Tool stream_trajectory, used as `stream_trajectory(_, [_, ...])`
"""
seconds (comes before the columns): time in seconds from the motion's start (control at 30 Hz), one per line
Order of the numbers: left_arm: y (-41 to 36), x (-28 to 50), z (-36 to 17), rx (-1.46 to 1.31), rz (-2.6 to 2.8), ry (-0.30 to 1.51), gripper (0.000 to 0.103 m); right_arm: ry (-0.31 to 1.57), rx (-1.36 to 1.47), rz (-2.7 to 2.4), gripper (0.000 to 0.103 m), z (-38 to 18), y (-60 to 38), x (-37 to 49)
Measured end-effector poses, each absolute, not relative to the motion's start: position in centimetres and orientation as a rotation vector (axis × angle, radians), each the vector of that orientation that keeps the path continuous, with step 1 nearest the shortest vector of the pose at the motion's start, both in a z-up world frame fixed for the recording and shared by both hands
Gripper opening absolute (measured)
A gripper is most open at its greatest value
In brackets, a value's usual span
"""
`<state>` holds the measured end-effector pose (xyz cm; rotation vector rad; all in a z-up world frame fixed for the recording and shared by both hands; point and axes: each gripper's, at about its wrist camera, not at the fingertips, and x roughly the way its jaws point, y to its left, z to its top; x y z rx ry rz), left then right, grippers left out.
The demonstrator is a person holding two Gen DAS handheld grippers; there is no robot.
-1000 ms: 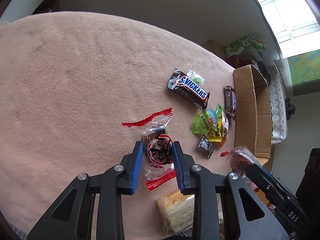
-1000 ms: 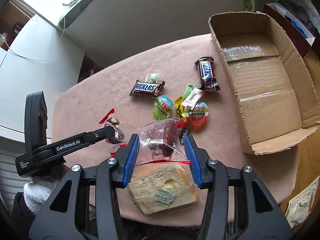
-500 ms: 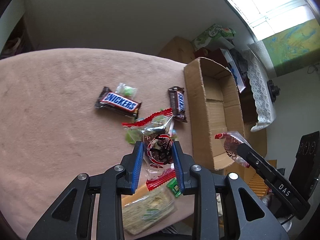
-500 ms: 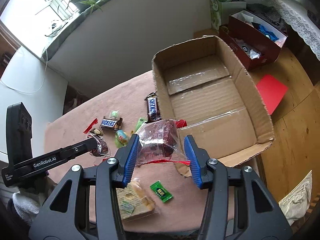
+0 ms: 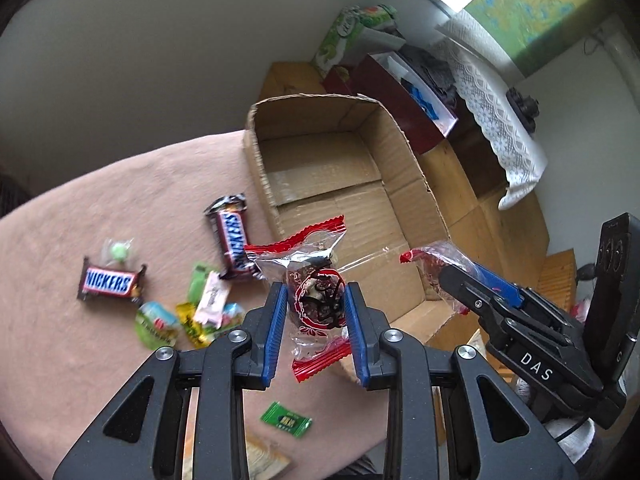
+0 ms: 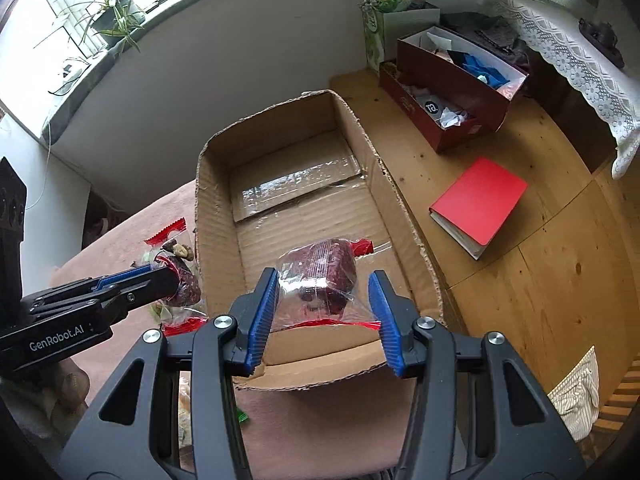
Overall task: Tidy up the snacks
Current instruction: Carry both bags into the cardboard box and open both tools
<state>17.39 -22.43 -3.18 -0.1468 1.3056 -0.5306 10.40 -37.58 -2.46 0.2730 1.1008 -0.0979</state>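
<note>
The left gripper [image 5: 316,304] is clamped narrowly on a clear, red-edged packet of dark sweets [image 5: 318,300], its blue pads pressing both sides. The right gripper [image 6: 324,300] stands about half open, yet it too has a hold — its pads pinch the crinkled film of a clear packet with a dark red filling [image 6: 320,276]. Both packets are lifted clear of the table: the right one hangs over the near end of the open cardboard box [image 6: 208,208], the left one just at the box's near left wall.

The box is bare inside, showing only corrugated flaps and a strip of shiny tape. It sits at the edge of a table covered in a pink fleecy cloth [image 5: 80,208]. On the cloth, left of the box, lie two Snickers bars [image 5: 110,282], one of them touching the box wall, with a small green sweet [image 5: 118,250], a cluster of green, yellow and pink wrappers [image 5: 192,312], a little green sachet [image 5: 286,420] nearer the camera, and the corner of a pale biscuit pack [image 5: 260,460] at the bottom edge.

Beyond the box runs a wooden surface [image 6: 520,280] holding a red book [image 6: 480,204], a dark red open box of oddments [image 6: 448,92] and a green carton [image 6: 376,20]. A lace cloth [image 6: 580,68] drapes at far right — a windowsill with a potted plant [image 6: 112,12] sits at upper left above a grey wall.
</note>
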Motion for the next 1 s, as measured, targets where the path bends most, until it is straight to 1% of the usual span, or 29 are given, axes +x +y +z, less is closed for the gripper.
stream_trajectory(0.2, [-25.1,19.4,-3.7,-0.062,-0.531,1.289,0.028,1.109,0.269,-0.097,0.049,-3.3,-39.1,11.2])
stream_trajectory(0.33, [-26.0,20.5,-4.2,-0.058,-0.546,1.293,0.028,1.122,0.27,-0.091,0.049,-3.9,-39.5,11.5])
stream_trajectory(0.4, [-26.4,20.8,-4.4,-0.062,-0.558,1.298,0.029,1.125,0.268,-0.097,0.053,-4.0,-39.5,11.5])
stream_trajectory(0.47, [-26.6,20.8,-4.4,-0.042,-0.558,1.296,0.035,1.124,0.265,-0.1,0.063,-4.1,-39.5,11.5])
stream_trajectory(0.5, [-26.6,20.8,-4.4,-0.036,-0.556,1.293,0.044,1.12,0.263,-0.105,0.065,-4.1,-39.4,11.5])
stream_trajectory(0.53, [-26.5,20.7,-4.3,-0.033,-0.551,1.29,0.049,1.116,0.262,-0.109,0.066,-4.0,-39.4,11.4])
stream_trajectory(0.7, [-25.6,20.6,-4.1,-0.044,-0.538,1.288,0.049,1.108,0.255,-0.115,0.067,-3.7,-39.0,11.2])
stream_trajectory(0.77, [-25.3,20.8,-3.9,-0.047,-0.534,1.284,0.049,1.108,0.247,-0.116,0.07,-3.6,-38.7,11.2])
stream_trajectory(1.0, [-23.2,20.1,-2.7,-0.057,-0.522,1.26,0.049,1.073,0.198,-0.088,0.07,-2.9,-37.0,10.3])
